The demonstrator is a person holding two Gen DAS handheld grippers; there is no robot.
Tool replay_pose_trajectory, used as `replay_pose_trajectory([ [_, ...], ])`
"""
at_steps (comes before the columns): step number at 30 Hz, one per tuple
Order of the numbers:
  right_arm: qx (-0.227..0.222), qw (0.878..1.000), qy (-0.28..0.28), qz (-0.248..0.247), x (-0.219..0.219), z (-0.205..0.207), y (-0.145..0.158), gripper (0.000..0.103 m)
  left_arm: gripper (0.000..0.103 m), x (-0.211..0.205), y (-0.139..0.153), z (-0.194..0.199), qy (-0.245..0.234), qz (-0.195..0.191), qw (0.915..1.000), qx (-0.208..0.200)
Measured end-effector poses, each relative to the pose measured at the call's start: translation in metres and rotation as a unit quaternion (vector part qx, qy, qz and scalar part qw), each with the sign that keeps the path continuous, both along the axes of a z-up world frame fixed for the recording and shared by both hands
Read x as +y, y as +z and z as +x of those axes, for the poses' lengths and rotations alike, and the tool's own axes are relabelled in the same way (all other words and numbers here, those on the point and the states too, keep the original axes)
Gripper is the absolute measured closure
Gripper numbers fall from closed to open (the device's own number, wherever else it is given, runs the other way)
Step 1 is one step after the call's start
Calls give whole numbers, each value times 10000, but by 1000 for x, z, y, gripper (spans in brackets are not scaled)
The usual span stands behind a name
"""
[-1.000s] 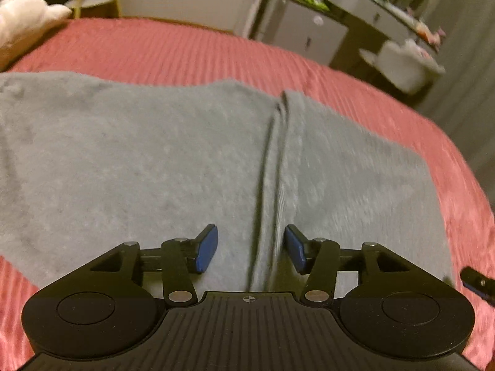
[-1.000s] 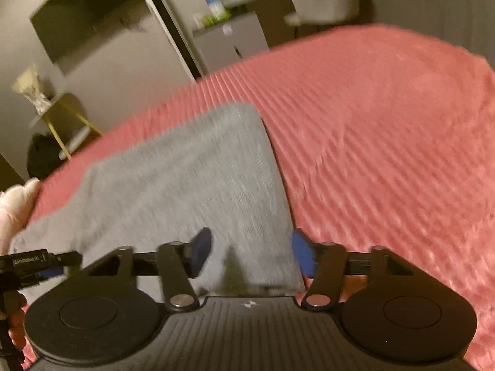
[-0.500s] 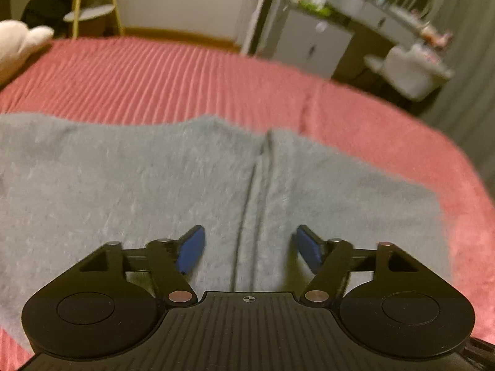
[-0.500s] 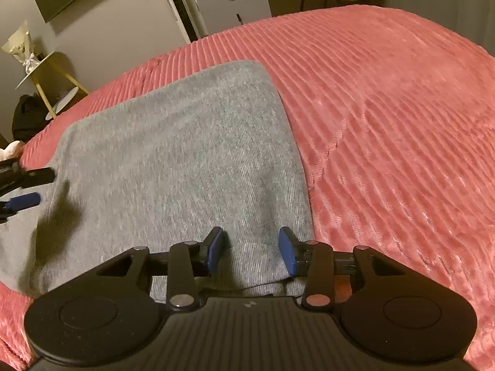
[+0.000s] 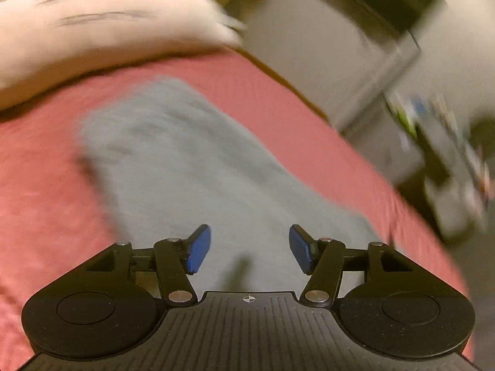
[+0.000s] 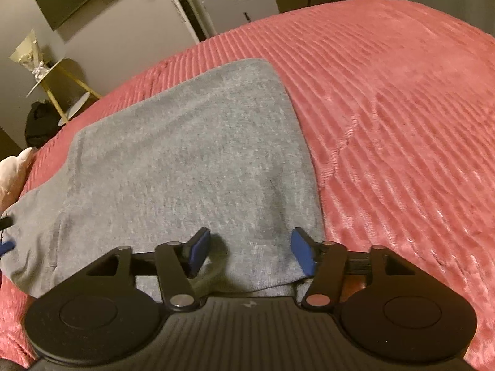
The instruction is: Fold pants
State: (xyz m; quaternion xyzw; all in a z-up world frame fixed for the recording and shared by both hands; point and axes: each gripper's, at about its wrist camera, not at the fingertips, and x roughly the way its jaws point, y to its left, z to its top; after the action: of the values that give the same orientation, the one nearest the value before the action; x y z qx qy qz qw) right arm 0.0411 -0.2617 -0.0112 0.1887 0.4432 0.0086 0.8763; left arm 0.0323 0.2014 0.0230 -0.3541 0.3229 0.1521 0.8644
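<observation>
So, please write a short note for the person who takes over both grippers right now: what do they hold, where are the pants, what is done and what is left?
Left gripper: open, holds nothing, above the pants; its view is blurred.
Right gripper: open, holds nothing, at the near right corner of the pants.
The pants lie flat on the red bedspread, apparently folded already into a rough rectangle.
Left: probably at least one more fold; grasp an edge first.

From the right wrist view we see the pants [image 6: 185, 167] lying flat on the bed [image 6: 402, 123], filling its left half. A cabinet [image 6: 241, 9] stands behind the bed at 12 o'clock, a side table [image 6: 58, 74] at 10 o'clock.
</observation>
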Motion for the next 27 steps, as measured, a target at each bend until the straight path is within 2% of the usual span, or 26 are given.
replay_pose_trajectory([
  [3, -6, 9999, 110, -1, 3, 3, 0, 30, 40, 47, -6, -27, 500, -182, 9986, 18],
  [6, -3, 9998, 172, 25, 3, 5, -1, 27, 41, 72, -20, -31, 547, -424, 9976, 83],
  [10, 0, 9998, 181, 18, 4, 6, -1, 27, 41, 89, -41, -21, 746, -901, 9930, 165],
  [12, -7, 9998, 175, -24, 5, 5, 0, 27, 41, 93, -51, -17, 793, -1090, 9909, 45],
  [16, -28, 9999, 137, -36, 6, 3, 1, 27, 40, 98, -67, -4, 830, -1140, 9900, 98],
  [19, -9, 9999, 150, -56, 6, 5, 0, 27, 38, 108, -79, -6, 966, -1554, 9830, -181],
  [22, 14, 9997, 208, -131, 8, 6, 0, 24, 36, 119, -90, -6, 1119, -2029, 9720, -393],
  [24, 26, 9995, 237, -190, 10, 7, 0, 24, 36, 123, -91, -3, 1149, -2092, 9703, -389],
  [27, 18, 9995, 225, -200, 10, 6, 0, 24, 56, 116, -80, 1, 972, -1671, 9806, -323],
])
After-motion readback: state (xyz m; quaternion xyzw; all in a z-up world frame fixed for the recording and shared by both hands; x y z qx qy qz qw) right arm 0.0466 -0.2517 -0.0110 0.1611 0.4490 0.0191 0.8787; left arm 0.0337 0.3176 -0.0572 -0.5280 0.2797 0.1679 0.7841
